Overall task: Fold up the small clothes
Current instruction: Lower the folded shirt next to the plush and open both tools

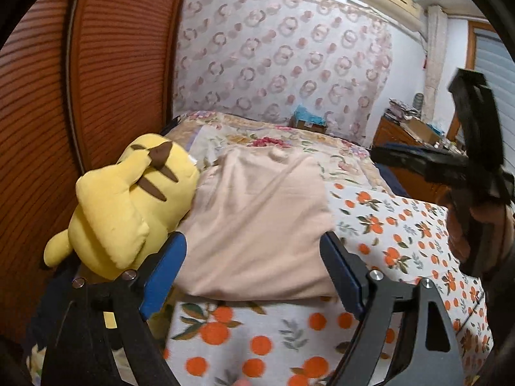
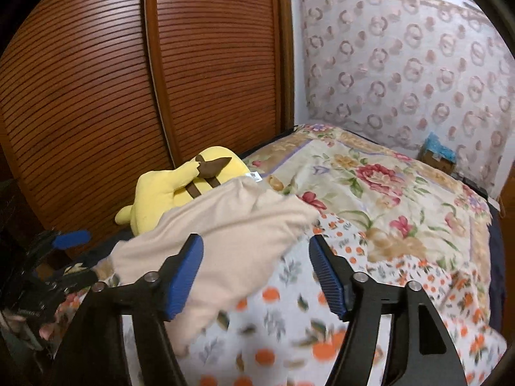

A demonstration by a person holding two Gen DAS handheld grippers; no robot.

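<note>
Both my claws are released, holding nothing: left gripper (image 1: 254, 273) and right gripper (image 2: 257, 270) hover over the beige garment (image 1: 257, 222), which lies on the orange-print sheet (image 1: 402, 225). Yellow plush (image 1: 128, 202) touches the garment's left edge, against the wooden slatted doors (image 2: 96, 96); floral quilt (image 2: 370, 186) lies beyond.

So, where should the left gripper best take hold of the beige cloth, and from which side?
Probably at the near hem of the beige cloth, coming low from the front. That edge lies free on the orange-print sheet, right ahead of the open left gripper. The far left side rests against the yellow plush toy, so it is less accessible.
</note>
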